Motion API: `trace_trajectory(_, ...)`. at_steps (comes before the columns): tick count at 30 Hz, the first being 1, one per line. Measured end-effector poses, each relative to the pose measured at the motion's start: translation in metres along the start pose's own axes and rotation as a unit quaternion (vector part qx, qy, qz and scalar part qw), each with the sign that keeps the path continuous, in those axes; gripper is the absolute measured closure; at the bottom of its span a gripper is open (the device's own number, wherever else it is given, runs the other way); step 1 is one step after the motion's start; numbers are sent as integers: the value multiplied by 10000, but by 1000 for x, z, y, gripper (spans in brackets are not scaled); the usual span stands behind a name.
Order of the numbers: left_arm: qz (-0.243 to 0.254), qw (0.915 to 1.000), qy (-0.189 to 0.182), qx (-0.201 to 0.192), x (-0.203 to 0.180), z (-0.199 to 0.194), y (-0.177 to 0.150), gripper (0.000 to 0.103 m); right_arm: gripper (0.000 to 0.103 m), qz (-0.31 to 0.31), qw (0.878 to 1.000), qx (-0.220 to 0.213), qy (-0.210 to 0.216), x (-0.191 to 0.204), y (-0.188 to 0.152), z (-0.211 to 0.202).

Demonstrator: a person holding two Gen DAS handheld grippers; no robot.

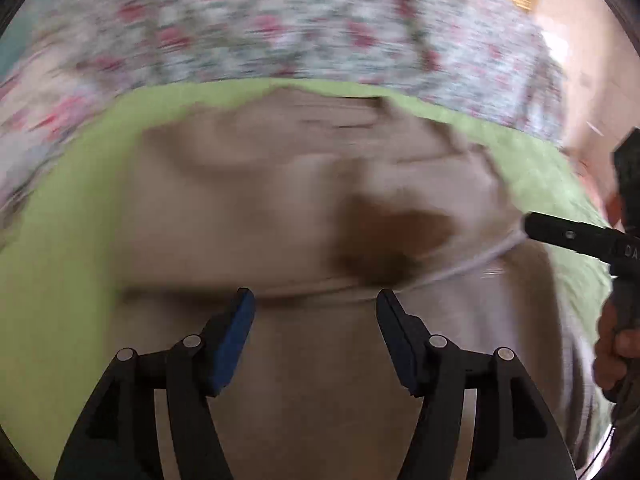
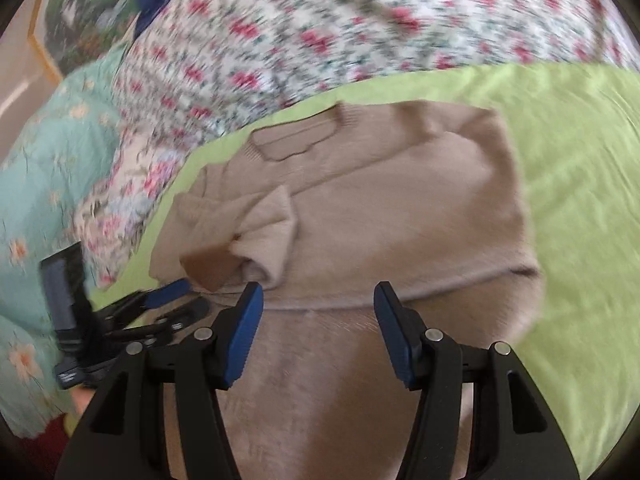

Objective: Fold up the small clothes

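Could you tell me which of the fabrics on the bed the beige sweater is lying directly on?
The plain lime-green cloth lies directly under the beige sweater; the pink-flowered sheet and the turquoise flowered quilt lie beyond it.

Partial lettering only

On the black finger of the right tongs [image 1: 576,236], which reaches in over the sweater [image 1: 256,208] from the right edge of the left wrist view, pale letters "DA" show; the rest is cut off.

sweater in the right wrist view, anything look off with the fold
The sweater lies on the green sheet, but its folded-in sleeve sits bunched and crooked near the left edge, cuff rumpled instead of flat. Nothing looks damaged.
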State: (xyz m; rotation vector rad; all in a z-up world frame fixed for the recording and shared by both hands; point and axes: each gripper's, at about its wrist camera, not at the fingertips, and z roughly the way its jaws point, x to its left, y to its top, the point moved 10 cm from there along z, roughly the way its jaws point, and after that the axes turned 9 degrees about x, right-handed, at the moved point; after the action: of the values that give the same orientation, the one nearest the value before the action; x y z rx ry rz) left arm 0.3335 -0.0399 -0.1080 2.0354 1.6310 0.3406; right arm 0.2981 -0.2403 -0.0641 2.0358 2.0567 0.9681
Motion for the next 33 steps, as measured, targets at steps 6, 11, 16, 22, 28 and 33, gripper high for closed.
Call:
trace_trajectory(6,-1139,9914,588,253,105,9,-14,41,44,-1376,9871,326,-755,47,13,62)
trace_trajectory(11,-1155,9905,728,176,121,11,-9,40,40,-2415,9601,304,-1375,61,12,84)
trace_trajectory(16,-1253,9885,837,117,127,16,8,40,32,-2803,9542,204,-1021,69,4,66)
trace_trajectory(22,-1371,9867,867,66,131,24,20,40,30,-3481,9287,226,-1262,71,-15,66)
trace_trajectory(28,-1310,9867,955,118,129,30,21,40,42,-3890,9107,240,-1367,91,-6,96)
trace_trajectory(33,-1255,9863,1065,79,131,28,23,43,96,-2480,9657,-133,-753,66,30,59)
